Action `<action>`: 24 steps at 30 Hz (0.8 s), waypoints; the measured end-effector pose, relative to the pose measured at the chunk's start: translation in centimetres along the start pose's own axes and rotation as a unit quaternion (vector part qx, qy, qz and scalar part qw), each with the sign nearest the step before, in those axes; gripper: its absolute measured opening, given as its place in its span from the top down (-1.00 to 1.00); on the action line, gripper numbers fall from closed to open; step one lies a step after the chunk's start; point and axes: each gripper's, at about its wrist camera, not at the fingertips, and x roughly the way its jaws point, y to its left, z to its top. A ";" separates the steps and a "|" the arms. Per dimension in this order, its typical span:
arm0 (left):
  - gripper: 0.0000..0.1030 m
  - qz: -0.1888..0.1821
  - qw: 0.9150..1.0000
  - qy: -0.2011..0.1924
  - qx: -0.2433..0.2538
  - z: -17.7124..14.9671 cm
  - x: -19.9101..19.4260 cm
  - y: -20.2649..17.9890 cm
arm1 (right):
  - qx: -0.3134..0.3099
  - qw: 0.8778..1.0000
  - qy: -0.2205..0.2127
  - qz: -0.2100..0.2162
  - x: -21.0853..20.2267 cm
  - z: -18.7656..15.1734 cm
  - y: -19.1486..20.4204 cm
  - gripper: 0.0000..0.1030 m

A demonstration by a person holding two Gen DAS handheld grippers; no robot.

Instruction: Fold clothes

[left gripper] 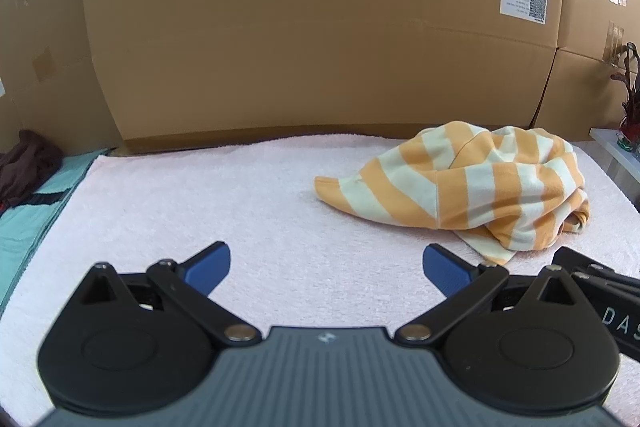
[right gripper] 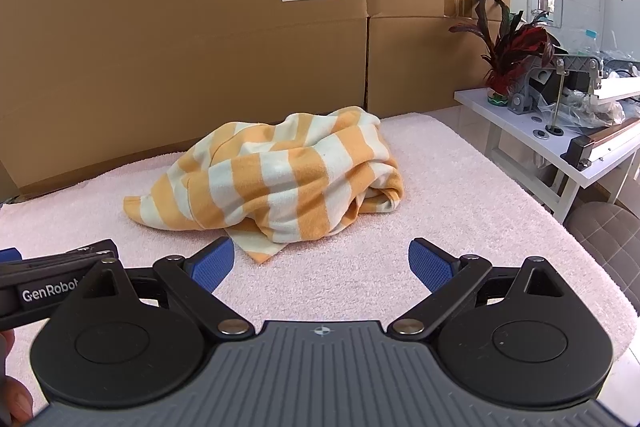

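Observation:
An orange-and-cream striped garment [left gripper: 468,183] lies crumpled in a heap on a pale pink towel [left gripper: 200,195]. In the left wrist view it sits ahead and to the right of my left gripper [left gripper: 326,265], which is open with only towel between its blue pads. In the right wrist view the garment [right gripper: 280,179] lies just ahead of my right gripper [right gripper: 322,263], also open and holding nothing. One corner of the cloth reaches close to the right gripper's left pad [right gripper: 216,265] without touching it. Both grippers hover side by side near the towel's front.
Tall cardboard boxes [left gripper: 312,27] wall off the back. Teal fabric and a dark cloth [left gripper: 28,167] lie left of the towel. A white side table [right gripper: 560,163] with a potted plant [right gripper: 508,51] and clutter stands at the right, a grey seat [right gripper: 612,239] below it.

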 end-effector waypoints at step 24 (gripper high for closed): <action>-0.99 -0.007 1.000 0.028 -0.005 -0.3 0.6 -0.2 | 0.004 1.000 0.000 -0.001 -0.2 -0.2 -0.2 -0.87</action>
